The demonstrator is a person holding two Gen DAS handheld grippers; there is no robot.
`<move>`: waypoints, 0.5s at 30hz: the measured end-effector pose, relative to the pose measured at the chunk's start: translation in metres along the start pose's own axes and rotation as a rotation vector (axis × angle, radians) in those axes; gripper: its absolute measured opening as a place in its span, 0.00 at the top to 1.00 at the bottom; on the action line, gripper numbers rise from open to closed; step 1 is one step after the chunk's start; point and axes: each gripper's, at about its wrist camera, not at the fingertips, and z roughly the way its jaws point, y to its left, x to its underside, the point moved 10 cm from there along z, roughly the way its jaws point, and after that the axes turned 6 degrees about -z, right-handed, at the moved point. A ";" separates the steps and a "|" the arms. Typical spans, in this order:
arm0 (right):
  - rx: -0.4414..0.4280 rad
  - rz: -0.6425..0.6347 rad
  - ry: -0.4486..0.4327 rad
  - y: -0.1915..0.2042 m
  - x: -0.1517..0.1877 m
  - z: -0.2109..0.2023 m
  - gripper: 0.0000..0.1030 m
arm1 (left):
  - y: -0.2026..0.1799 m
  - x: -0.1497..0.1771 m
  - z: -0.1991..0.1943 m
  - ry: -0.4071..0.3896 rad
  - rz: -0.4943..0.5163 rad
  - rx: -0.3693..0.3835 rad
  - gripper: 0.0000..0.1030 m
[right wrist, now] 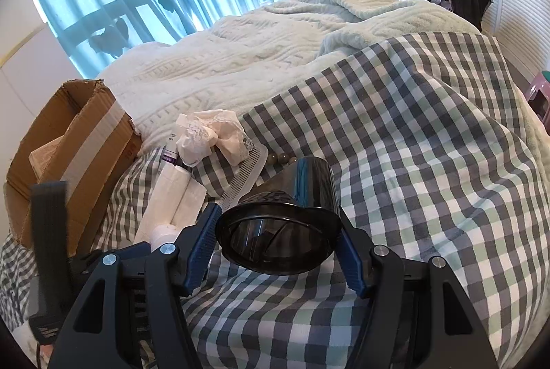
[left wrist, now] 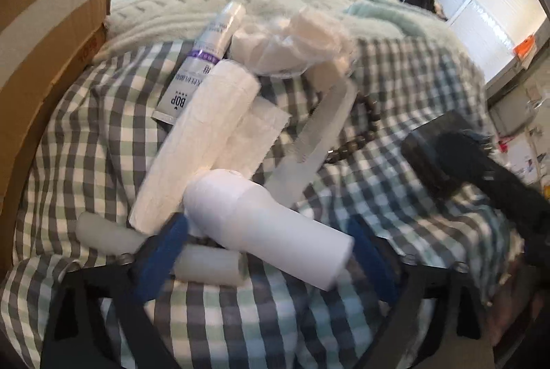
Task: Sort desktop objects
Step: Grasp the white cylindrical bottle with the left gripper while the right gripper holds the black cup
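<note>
I am gripping the dark translucent plastic nozzle (right wrist: 280,231) in my right gripper (right wrist: 278,240), wide mouth facing me. My left gripper (left wrist: 271,252), jaws apart, is straddling the white cylindrical bottle (left wrist: 268,228), lying slantwise on the checked bedcover (left wrist: 395,197).

- A bed carried everything, spread with a grey, green and white checked sheet (right wrist: 412,135).
- A pale knitted blanket (right wrist: 240,59) lay across its far part.
- An open cardboard box (right wrist: 86,142) sat at the left edge.
- On the sheet lay a white tube (left wrist: 202,59), rolls of white bags (left wrist: 206,135), a clear comb (left wrist: 319,131), dark beads (left wrist: 364,125) and a crumpled white bundle (left wrist: 292,42).
</note>
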 end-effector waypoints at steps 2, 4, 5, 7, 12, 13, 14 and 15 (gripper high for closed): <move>0.012 -0.013 -0.003 0.003 0.000 -0.002 0.39 | 0.001 0.001 -0.007 0.007 0.003 0.006 0.16; 0.010 -0.020 -0.007 0.006 -0.001 -0.004 0.39 | 0.002 0.003 -0.007 0.023 0.015 0.005 0.16; 0.012 -0.024 -0.008 0.007 -0.001 -0.005 0.39 | 0.003 0.005 -0.005 0.037 0.014 0.008 0.16; 0.016 -0.031 -0.007 0.009 -0.001 -0.006 0.39 | 0.003 0.009 -0.004 0.048 0.007 0.010 0.16; 0.016 -0.024 -0.001 0.008 0.001 -0.004 0.39 | 0.003 0.012 0.000 0.084 0.016 -0.026 0.16; 0.015 -0.019 0.001 0.007 0.002 -0.003 0.39 | 0.002 0.010 0.003 0.090 0.016 -0.039 0.16; 0.015 -0.017 0.004 0.006 0.002 -0.002 0.39 | -0.002 0.008 0.012 0.098 0.016 -0.061 0.16; 0.015 -0.017 0.006 0.006 0.002 -0.002 0.39 | -0.001 0.007 0.017 0.111 0.010 -0.083 0.16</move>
